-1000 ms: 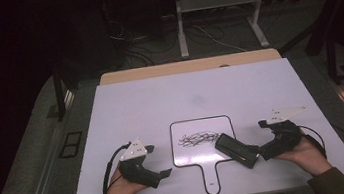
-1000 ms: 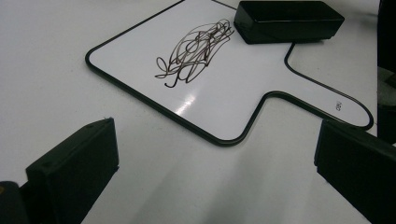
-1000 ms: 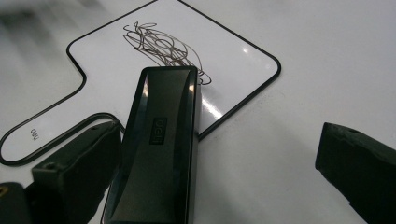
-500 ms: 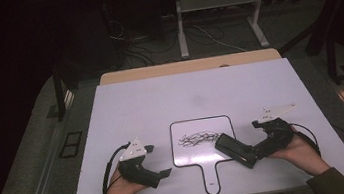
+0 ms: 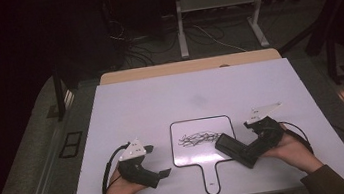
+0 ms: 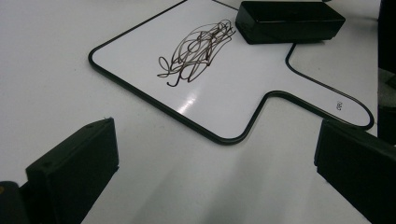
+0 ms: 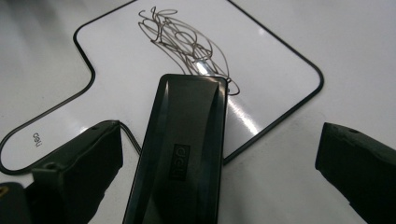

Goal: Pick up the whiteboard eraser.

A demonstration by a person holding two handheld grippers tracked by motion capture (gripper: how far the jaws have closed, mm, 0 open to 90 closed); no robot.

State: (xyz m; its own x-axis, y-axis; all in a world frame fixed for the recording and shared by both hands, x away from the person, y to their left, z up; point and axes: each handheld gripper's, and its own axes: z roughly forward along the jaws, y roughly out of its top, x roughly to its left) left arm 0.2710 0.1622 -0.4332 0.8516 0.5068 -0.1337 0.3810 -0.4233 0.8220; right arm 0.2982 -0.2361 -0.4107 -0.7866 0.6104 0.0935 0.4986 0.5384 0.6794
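Erasing is being prepared: the black eraser (image 7: pixel 180 154) is lying between the spread fingers of the right gripper (image 5: pixel 247 150), not yet pinched, its front end resting on the small whiteboard (image 5: pixel 187 150) just beside the scribble (image 5: pixel 198 138). Closing and a sweep across are being called for. The left gripper (image 5: pixel 155 175) is hovering open; bare table (image 5: pixel 185 95) is lying beyond.

Far half of worktop (image 5: pixel 189 92): bare, open passage from edge to edge.
Centre, near edge: paddle-shaped whiteboard (image 5: pixel 193 155) lies flat, no barrier.
Right of scribble (image 5: pixel 198 138): black eraser (image 5: pixel 235 150) rests on the whiteboard's edge, between the right tongs' (image 5: pixel 240 152) spread jaws.
Left tongs (image 5: pixel 162 174): bare worktop ahead.
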